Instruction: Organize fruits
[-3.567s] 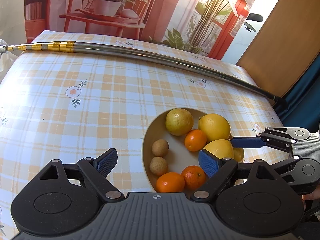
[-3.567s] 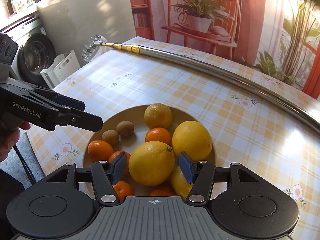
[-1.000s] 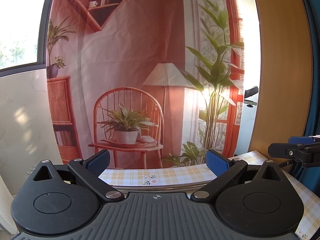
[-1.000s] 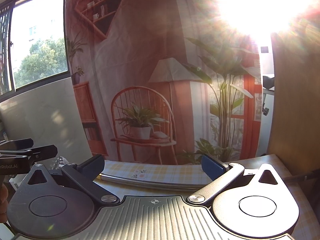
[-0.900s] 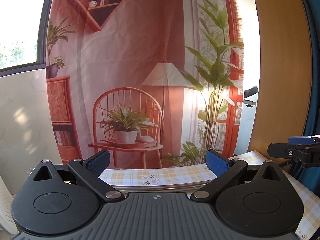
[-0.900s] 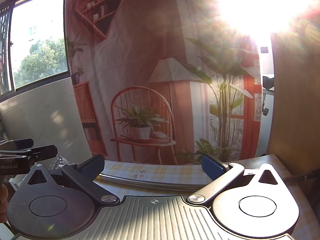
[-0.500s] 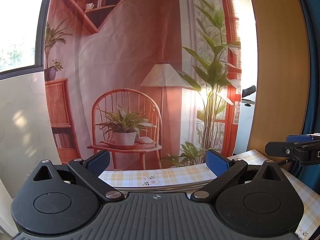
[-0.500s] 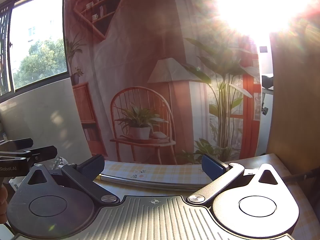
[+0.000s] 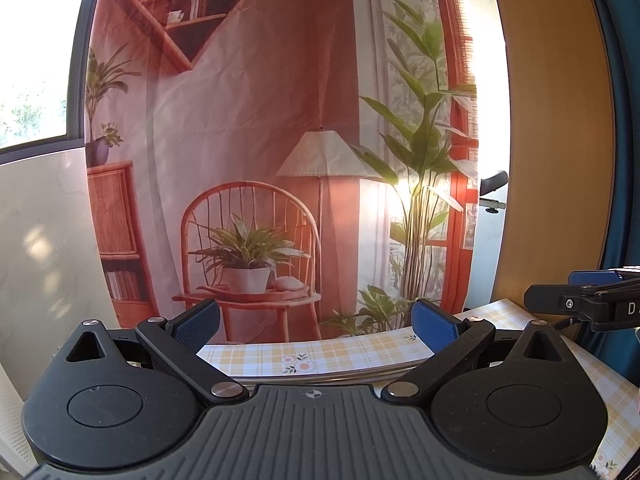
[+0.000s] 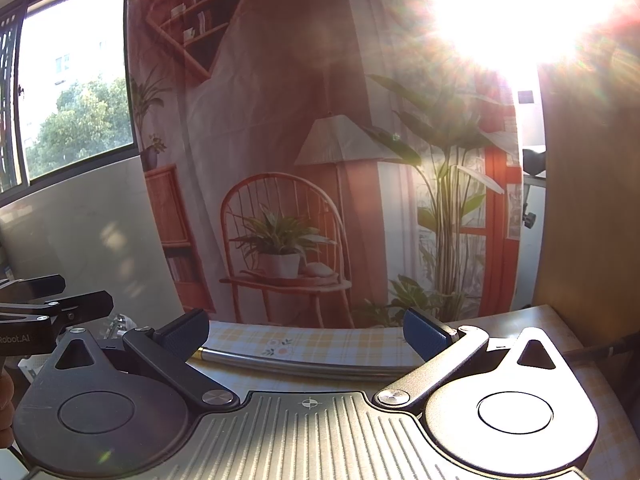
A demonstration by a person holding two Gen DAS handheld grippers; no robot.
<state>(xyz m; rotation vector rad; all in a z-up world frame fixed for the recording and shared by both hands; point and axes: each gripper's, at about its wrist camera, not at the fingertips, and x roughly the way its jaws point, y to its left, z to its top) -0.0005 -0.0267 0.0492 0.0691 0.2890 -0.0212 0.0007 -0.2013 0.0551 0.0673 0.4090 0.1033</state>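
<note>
Left gripper (image 9: 316,322): lower centre, blue pads spread wide, nothing between them.
Right gripper (image 10: 306,330): lower centre, pads likewise apart, empty.
Fruits: in neither view.
Table (image 9: 352,354): checked cloth, low band.
Metal pole (image 10: 300,366): lying across the cloth.
Backdrop (image 9: 260,120): printed room scene, filling the middle.

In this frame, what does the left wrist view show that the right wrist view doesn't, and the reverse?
Only the left wrist view shows the right claw from the side and a blue curtain. Only the right wrist view shows the left claw from the side, trees through a window and strong sun glare. Both show an open, empty claw, the checked tablecloth, a metal pole and the printed backdrop. Neither shows fruit.
</note>
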